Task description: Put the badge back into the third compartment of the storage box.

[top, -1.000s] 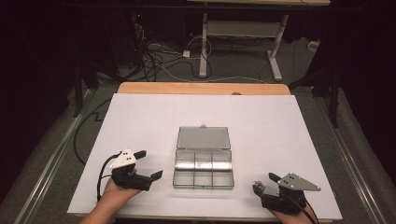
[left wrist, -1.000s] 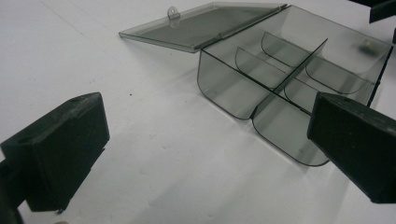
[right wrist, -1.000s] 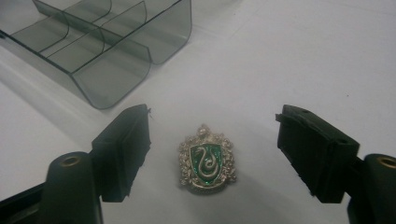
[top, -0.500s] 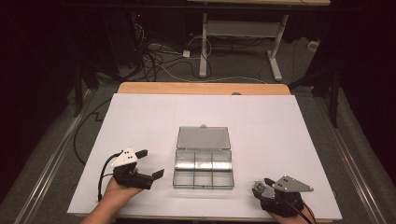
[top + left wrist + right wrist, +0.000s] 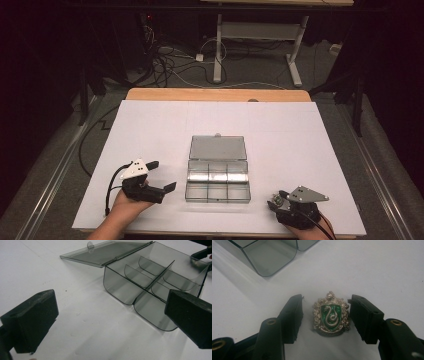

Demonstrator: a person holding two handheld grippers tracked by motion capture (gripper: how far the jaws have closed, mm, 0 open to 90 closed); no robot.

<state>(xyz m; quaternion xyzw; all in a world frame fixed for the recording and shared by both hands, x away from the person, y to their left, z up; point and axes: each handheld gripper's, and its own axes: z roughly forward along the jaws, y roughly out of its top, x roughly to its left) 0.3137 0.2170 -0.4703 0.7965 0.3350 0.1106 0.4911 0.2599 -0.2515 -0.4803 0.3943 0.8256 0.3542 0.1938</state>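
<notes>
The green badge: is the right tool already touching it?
Apart. In the right gripper view, white table shows on each side between the green badge and the right tool.

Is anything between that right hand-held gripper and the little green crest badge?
Nothing visible. The badge lies flat on the white table between the right hand-held gripper's closing jaws, small gaps either side.

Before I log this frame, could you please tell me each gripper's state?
Left gripper: open, holding nothing.
Right gripper: open, jaws just closing around the crest badge, pads not yet touching it.
</notes>
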